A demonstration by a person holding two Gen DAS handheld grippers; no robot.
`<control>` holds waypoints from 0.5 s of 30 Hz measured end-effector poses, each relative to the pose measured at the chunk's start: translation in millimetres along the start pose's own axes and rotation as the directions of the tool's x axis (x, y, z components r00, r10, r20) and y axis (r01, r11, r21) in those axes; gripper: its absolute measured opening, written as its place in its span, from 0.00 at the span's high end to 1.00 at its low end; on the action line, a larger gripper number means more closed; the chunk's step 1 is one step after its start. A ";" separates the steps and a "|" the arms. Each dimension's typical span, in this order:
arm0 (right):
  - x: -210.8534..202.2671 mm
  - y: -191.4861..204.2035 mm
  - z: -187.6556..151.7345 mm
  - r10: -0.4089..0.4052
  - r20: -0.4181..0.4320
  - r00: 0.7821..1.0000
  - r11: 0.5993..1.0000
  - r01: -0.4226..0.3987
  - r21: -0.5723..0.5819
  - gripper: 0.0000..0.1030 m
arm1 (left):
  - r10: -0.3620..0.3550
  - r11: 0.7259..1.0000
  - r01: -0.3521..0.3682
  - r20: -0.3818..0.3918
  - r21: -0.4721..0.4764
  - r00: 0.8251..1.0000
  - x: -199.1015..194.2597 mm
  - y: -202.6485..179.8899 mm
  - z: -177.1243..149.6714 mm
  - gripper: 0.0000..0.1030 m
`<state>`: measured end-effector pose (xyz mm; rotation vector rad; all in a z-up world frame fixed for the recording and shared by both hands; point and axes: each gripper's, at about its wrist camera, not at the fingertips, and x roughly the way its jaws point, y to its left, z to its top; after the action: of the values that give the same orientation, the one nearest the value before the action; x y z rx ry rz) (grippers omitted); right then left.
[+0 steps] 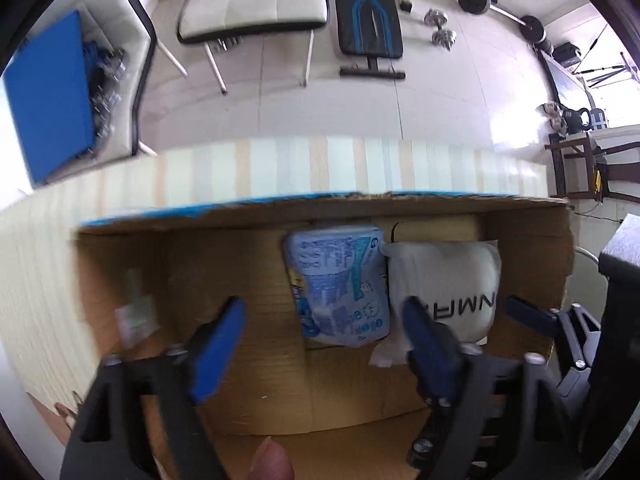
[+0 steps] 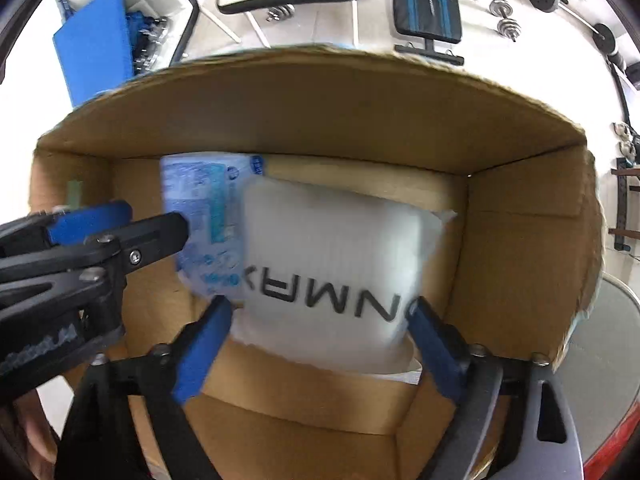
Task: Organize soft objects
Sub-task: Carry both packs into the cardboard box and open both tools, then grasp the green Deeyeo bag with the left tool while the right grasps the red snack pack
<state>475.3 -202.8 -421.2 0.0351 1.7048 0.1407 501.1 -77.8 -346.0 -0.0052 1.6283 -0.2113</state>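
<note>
A brown cardboard box (image 1: 240,264) (image 2: 320,112) lies open on a striped table. Inside, against the far wall, a blue-and-white soft pack (image 1: 340,284) (image 2: 208,220) sits left of a white padded bag with black letters (image 1: 448,284) (image 2: 336,268). My left gripper (image 1: 324,328) is open and empty above the box floor, just in front of the blue pack. My right gripper (image 2: 324,320) is open, its blue fingers on either side of the white bag's near edge; it also shows at the right of the left wrist view (image 1: 520,308). The left gripper shows in the right wrist view (image 2: 120,224).
The striped table (image 1: 280,168) runs beyond the box. On the floor behind stand a white chair (image 1: 256,4), a black bench (image 1: 368,20), dumbbells (image 1: 440,30), a barbell (image 1: 500,8) and a blue mat (image 1: 52,96).
</note>
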 end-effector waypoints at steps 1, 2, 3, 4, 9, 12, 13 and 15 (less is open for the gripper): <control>-8.3 0.4 -3.3 -0.011 0.022 1.000 1.000 0.011 0.001 0.01 | 0.009 1.000 -0.009 0.013 0.000 1.000 -6.7 2.4 -2.7 0.12; -15.4 -0.4 -6.5 -0.016 0.035 0.999 1.000 0.015 0.010 0.00 | 0.016 1.000 -0.016 0.034 -0.005 0.999 -16.4 4.7 -7.6 0.09; -21.6 -1.4 -10.0 -0.014 0.047 0.999 1.000 0.013 0.022 0.00 | 0.022 1.000 -0.021 0.053 -0.006 0.998 -25.2 6.3 -13.0 0.06; -32.0 -2.9 -14.1 -0.010 0.068 0.998 0.999 0.008 0.036 0.00 | 0.026 1.000 -0.025 0.068 -0.008 0.997 -32.3 8.2 -18.2 0.04; -77.4 -0.1 -45.6 -0.049 0.246 0.968 0.996 0.029 0.082 0.00 | 0.042 0.999 -0.038 0.159 -0.033 0.986 -70.2 16.5 -56.6 0.04; -93.4 9.9 -71.3 -0.029 0.277 0.960 0.998 0.011 0.065 0.00 | 0.078 0.996 -0.068 0.226 -0.052 0.971 -91.0 17.8 -83.0 0.04; -98.0 16.4 -84.2 -0.022 0.282 0.959 0.998 0.004 0.064 0.00 | 0.099 0.994 -0.085 0.257 -0.064 0.961 -98.3 19.0 -94.8 0.04; -105.2 17.7 -109.6 -0.007 0.301 0.954 0.996 -0.020 0.085 0.00 | 0.143 0.989 -0.121 0.310 -0.088 0.940 -109.9 22.9 -125.2 0.04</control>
<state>380.6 -204.3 -301.1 0.1211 1.4044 0.0618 387.8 -24.1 -233.9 0.0180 1.3090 -0.0477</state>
